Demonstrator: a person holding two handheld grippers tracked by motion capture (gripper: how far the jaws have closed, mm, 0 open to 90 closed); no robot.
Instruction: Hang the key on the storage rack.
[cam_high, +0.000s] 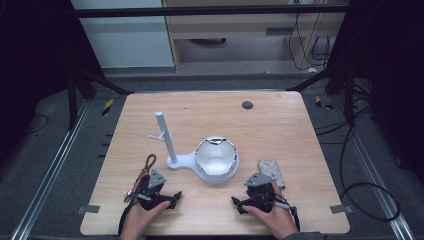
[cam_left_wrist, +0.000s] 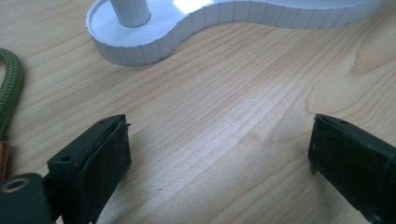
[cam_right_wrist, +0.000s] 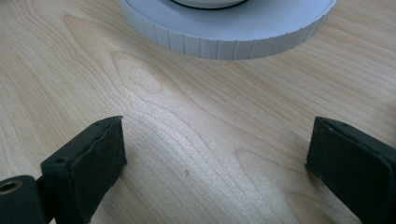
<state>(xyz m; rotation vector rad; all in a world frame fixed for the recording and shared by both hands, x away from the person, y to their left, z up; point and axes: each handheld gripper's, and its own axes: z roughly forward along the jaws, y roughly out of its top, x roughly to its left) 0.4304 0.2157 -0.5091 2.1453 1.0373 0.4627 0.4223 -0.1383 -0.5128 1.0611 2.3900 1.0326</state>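
High view: left gripper (cam_high: 159, 196) and right gripper (cam_high: 254, 200) rest low centre on table (cam_high: 290, 125), jaws wide, empty. White stand (cam_high: 192, 161) with bowl (cam_high: 215, 155) mid-frame, just above them.

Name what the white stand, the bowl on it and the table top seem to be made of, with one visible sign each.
White stand: probably plastic, matt, with a finely ribbed moulded edge.
Bowl: looks like metal or glazed ware; its inside shines with bright highlights, so the look leaves it open.
Table top: pale wood or wood-look laminate, smooth, with clear grain lines.
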